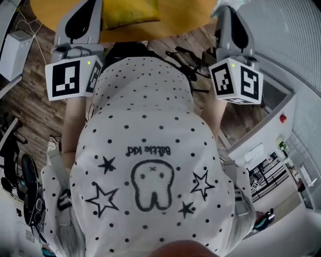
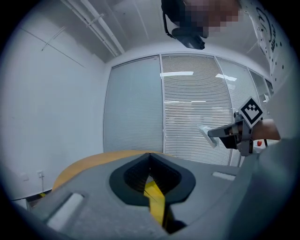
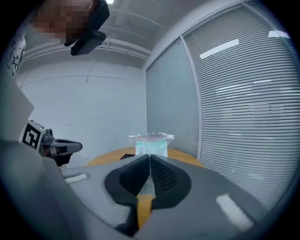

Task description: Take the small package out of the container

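Here, right claw clamped shut on small clear package with pale teal contents, held above orange table, left claw closed, yellow bag on table.

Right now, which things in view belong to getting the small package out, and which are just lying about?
Job: small clear package held in right tool; yellow bag, seemingly gripped by left tool.
Lying about: black cables on the floor; white cabinet with red button.
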Demonstrator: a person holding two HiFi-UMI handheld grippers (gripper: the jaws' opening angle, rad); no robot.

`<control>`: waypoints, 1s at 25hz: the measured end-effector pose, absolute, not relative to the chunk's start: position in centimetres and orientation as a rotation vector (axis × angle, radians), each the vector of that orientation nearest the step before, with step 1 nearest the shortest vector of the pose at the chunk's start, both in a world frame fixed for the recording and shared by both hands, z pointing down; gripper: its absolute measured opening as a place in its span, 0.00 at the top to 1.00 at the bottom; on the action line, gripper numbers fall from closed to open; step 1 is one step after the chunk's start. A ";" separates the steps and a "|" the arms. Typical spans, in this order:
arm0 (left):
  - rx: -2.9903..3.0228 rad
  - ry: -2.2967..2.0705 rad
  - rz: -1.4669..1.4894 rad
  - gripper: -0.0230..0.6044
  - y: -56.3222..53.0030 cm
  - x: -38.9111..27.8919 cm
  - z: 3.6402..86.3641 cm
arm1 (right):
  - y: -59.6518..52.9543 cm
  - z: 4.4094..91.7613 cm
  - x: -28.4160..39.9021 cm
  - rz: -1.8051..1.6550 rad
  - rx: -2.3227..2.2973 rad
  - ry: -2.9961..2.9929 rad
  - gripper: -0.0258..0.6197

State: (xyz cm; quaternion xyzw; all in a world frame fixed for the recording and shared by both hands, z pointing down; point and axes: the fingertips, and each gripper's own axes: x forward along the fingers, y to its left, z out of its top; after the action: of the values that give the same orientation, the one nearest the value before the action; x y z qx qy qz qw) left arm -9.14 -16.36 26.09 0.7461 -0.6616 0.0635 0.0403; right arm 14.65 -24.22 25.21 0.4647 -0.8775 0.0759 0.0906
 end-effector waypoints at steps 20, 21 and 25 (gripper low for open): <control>2.335 -1.927 0.157 0.95 -15.5 -6.9 27.3 | -17.9 27.1 19.5 0.271 1.509 -2.556 0.96; 2.341 -1.919 0.156 0.95 -15.6 -6.7 27.3 | -17.7 27.2 19.4 0.269 1.501 -2.558 0.96; 2.349 -1.890 0.156 0.95 -15.6 -5.9 27.5 | -17.1 28.1 19.6 0.275 1.487 -2.549 0.96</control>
State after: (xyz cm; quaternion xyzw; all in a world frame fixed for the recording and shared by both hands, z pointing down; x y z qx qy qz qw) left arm -5.87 -15.58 27.47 0.7767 -0.6247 0.0517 0.0612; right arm 19.59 -17.12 28.05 0.4998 -0.8566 0.0925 0.0888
